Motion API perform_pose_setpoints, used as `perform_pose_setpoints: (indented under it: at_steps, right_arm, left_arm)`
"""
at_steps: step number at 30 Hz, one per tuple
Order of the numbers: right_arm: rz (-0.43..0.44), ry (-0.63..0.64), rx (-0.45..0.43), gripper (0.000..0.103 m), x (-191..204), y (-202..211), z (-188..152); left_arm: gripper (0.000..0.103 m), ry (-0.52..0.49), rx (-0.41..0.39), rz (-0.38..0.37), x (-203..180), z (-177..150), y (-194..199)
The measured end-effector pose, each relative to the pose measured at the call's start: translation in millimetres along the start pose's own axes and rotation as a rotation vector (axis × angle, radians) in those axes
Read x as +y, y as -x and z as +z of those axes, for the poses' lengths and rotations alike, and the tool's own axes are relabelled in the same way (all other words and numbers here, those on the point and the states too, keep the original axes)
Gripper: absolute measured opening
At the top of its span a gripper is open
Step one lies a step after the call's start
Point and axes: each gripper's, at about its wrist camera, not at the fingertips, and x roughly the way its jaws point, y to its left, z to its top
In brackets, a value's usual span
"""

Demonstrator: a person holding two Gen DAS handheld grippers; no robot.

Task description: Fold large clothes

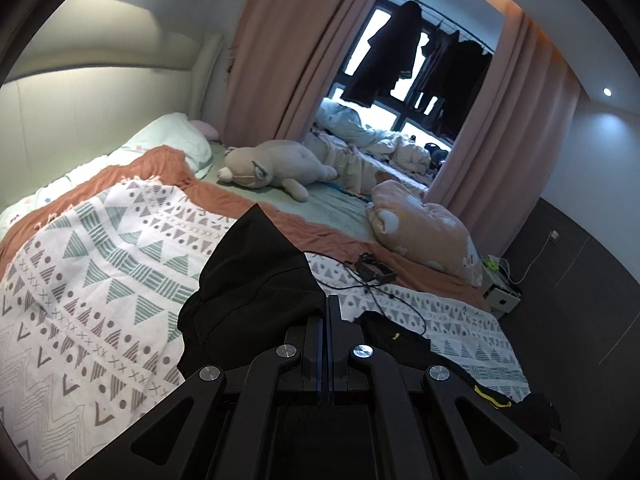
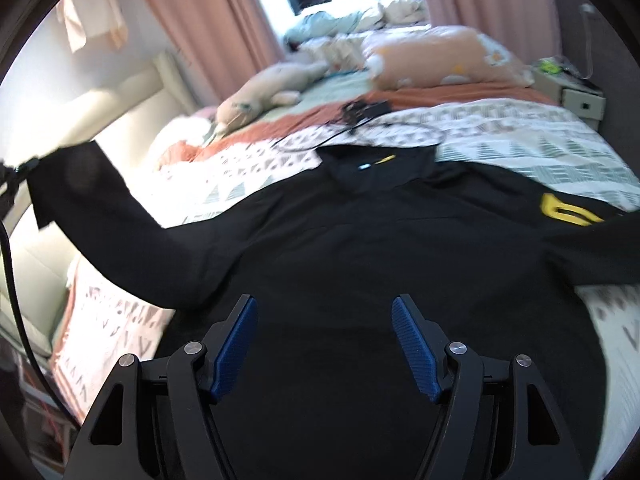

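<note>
- The right gripper hangs nearest in its own view, its jaws released and standing well apart, blue pads facing each other with nothing between them; the black cloth lies below them.
- The black jacket is spread flat on the bed, collar toward the far side, a yellow mark on its right part.
- Its left sleeve is lifted off the bed and stretched out to the left edge of the right wrist view.
- The left gripper has its jaws clenched on a fold of that black sleeve, which bunches up and peaks just beyond the fingertips.
- Under the jacket lies a white bedspread with grey and green triangles, edged by an orange blanket.
- Just past the collar, a small black device with a looping cable rests on the bedspread.
- Farther off lie a beige plush toy, a peach cushion to the right, and pale pillows to the left.
- At the far end, pink curtains frame a window with dark clothes hanging.
</note>
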Motion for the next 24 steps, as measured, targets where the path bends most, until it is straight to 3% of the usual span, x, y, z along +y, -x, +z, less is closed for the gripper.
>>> perform_pose_setpoints:
  at_steps: [9, 14, 19, 22, 24]
  right_arm:
    - [-0.062, -0.125, 0.013, 0.070, -64.7, -4.6, 2.5]
    - [-0.041, -0.250, 0.030, 0.070, -100.6, -7.0, 7.2]
    - [-0.066, -0.297, 0.038, 0.070, -125.7, -15.5, 6.5]
    - [-0.071, -0.332, 0.046, 0.070, -137.7, -18.2, 6.1]
    - [-0.066, -0.361, 0.046, 0.070, -145.4, -18.4, 5.9]
  left_arm:
    - [0.000, -0.099, 0.060, -0.078, -108.5, -16.4, -29.9]
    - [0.000, -0.135, 0.125, -0.112, -148.7, -36.8, -57.1]
    - [0.000, -0.177, 0.202, -0.134, -182.8, -60.9, -89.2]
    - [0.002, -0.249, 0.288, -0.104, -205.5, -84.1, -114.1]
    - [0.014, -0.301, 0.383, -0.108, -214.3, -107.9, -132.3]
